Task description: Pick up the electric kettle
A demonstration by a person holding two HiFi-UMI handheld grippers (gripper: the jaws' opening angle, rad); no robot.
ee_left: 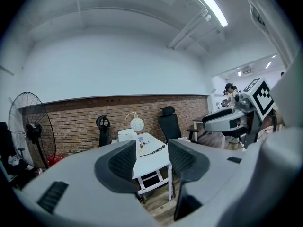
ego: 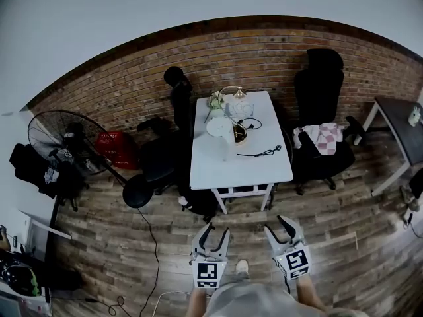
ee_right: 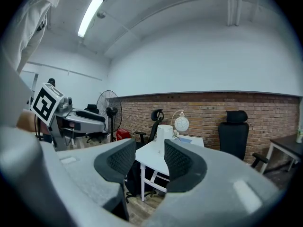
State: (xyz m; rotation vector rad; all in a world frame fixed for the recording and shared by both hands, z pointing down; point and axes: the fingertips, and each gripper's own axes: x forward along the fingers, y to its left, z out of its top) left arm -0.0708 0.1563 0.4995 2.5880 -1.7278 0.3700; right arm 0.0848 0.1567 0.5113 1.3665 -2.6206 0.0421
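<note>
A fan and a red crate stood at far left against the brick wall. The left gripper hung over the wood floor, its fingers parted with nothing between them, pointing toward the white table. The white kettle sat near the table's far end, just beside a globe lamp, with a black cable lying closer in; it was well apart from both grippers. The right gripper, level with the left, also showed a gap between its fingers and held nothing. A black chair draped with checked cloth stood right of the table, a dark desk beyond it.
</note>
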